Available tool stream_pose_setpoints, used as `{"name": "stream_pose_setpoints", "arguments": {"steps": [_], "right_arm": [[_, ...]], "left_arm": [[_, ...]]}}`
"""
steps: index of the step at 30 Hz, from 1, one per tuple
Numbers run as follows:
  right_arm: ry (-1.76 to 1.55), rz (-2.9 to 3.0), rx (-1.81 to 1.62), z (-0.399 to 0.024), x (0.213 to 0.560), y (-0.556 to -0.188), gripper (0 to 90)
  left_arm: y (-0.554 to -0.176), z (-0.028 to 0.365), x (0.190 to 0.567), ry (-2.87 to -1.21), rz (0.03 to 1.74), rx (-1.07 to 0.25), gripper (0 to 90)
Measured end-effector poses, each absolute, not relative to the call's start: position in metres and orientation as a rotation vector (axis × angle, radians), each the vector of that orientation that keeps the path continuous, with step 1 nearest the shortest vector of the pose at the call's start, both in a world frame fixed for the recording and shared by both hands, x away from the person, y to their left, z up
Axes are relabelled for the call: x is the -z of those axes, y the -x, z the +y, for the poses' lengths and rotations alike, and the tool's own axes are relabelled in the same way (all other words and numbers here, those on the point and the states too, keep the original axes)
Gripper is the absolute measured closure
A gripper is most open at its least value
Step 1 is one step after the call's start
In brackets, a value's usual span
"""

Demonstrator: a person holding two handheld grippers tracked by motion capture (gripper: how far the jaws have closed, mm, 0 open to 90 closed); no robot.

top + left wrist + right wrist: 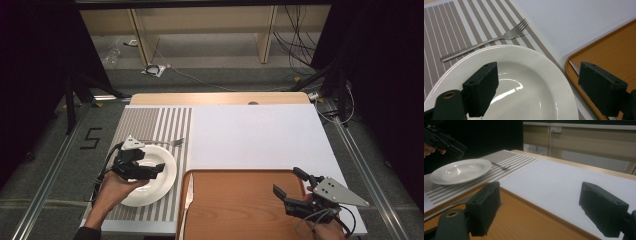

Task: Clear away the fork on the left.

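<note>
Nearest to us: right tongs [291,187] hover over the wooden tray [240,210], near its right edge, jaws wide apart w/ nothing between them. In the right gripper view they point across the tray toward the white surface [255,135]. The tray is bare except for the knife [186,205], which lies along its left rim, blade pointing away from us.

Left side: left tongs [152,167] hang just above the white plate [162,175], jaws also spread, holding nothing. In the left gripper view the plate [529,75] sits right below and between the two black jaws; whether a jaw touches the rim we can't tell. The plate rests on the striped placemat [150,125], approx. centred in its nearer half, and looks empty.

Farther back: fork [162,142] lies on the mat just beyond the plate's far rim, tines to the right, close to the plate but apart from it.

Our read on progress: looks like a place setting being laid out or cleared. Plate and fork sit on the mat; the knife is on the tray. Neither pair of tongs has gripped anything yet, so the pick-up at the plate is the step in hand and everything after it remains.
</note>
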State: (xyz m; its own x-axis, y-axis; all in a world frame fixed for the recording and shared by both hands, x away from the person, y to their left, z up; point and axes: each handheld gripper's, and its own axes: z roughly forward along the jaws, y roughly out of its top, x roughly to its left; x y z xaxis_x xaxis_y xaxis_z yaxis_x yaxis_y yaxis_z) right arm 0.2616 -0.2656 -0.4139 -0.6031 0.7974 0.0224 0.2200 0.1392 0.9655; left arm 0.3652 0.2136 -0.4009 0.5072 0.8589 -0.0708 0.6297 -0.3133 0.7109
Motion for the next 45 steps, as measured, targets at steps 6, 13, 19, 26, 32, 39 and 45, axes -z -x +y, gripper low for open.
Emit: {"name": "stream_pose_setpoints", "arguments": {"steps": [6,13,19,26,32,39,45], "right_arm": [[-0.976,1.911,-1.479,-0.265,0.413,-0.261,18.3],[-0.973,1.912,-1.478,-0.265,0.414,-0.261,18.3],[-0.977,1.912,-1.477,-0.266,0.414,-0.261,18.3],[-0.972,1.918,-1.478,-0.265,0.414,-0.260,18.3],[-0.971,1.918,-1.479,-0.266,0.414,-0.261,18.3],[-0.969,1.921,-1.481,-0.266,0.414,-0.261,18.3],[-0.971,1.926,-1.480,-0.266,0.414,-0.261,18.3]], "left_arm": [[-0.382,0.214,0.395,-2.069,1.206,-0.432,16.5],[-0.407,0.219,0.399,-2.107,1.237,-0.443,16.9],[-0.431,0.222,0.397,-2.160,1.257,-0.455,17.0],[-0.459,0.223,0.401,-2.227,1.270,-0.445,17.3],[-0.482,0.227,0.410,-2.265,1.278,-0.422,17.9],[-0.503,0.230,0.415,-2.333,1.276,-0.397,18.3],[-0.515,0.230,0.414,-2.346,1.277,-0.370,19.3]]}}
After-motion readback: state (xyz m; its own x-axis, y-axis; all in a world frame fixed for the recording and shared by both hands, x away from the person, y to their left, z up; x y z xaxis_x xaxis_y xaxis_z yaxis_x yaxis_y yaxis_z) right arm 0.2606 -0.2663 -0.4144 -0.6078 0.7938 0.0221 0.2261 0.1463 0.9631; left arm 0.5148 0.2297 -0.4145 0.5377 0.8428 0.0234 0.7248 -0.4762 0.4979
